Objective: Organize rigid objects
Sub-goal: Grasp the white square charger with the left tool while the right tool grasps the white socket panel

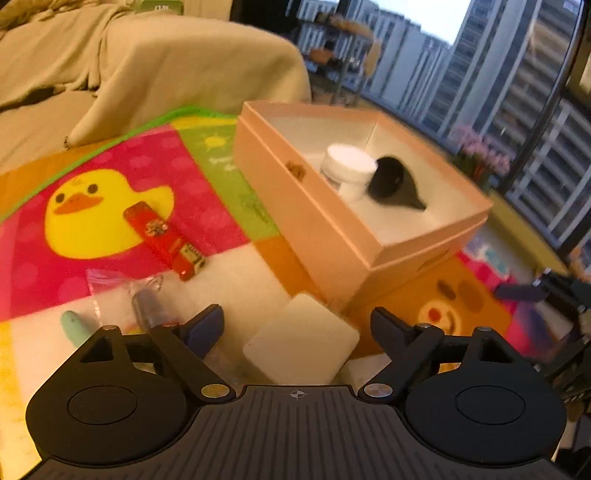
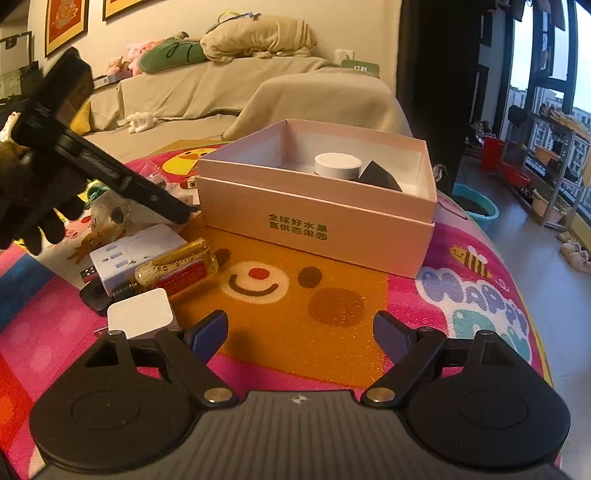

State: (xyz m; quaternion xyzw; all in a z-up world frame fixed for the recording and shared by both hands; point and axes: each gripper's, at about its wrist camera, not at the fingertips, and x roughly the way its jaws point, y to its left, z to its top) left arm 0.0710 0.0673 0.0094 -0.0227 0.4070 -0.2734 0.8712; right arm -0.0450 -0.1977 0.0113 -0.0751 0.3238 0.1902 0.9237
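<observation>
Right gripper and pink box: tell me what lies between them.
Nothing. In the right wrist view, only bare orange mat with a smiling face stretches from the open right gripper to the pink box.

I'm looking into a lived-in home, a living room in a high-rise flat: a sofa [image 2: 229, 92] draped in beige covers carries plush toys [image 2: 125, 61] and a cushion, with framed pictures [image 2: 66, 24] on the wall above. A children's cartoon blanket [image 1: 110, 192] covers the work surface, and the tall window [image 1: 517, 92] shows neighbouring apartment towers beyond a cluttered shelf rack [image 2: 557, 166].
</observation>
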